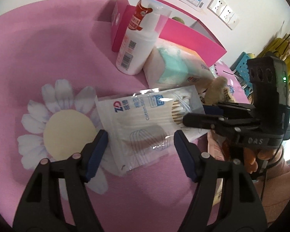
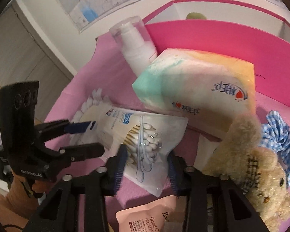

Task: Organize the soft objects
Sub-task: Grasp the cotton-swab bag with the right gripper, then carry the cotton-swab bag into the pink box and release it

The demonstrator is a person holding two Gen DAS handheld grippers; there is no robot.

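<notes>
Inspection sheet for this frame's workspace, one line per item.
Surface: pink cloth, crowded.
Job's things: cotton swab bag, tissue pack, teddy, gingham scrunchie; pink box open.
Clutter: pump bottle, flower mat, hand cream sachet.
Grippers: left gripper open, straddling the bag; right gripper pinching its other end.
Cables: thin black cable by the right gripper's handle.
Surroundings: wall map, sockets.

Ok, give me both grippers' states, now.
Left gripper: open, straddling the clear plastic bag of cotton swabs.
Right gripper: shut on that bag.
</notes>
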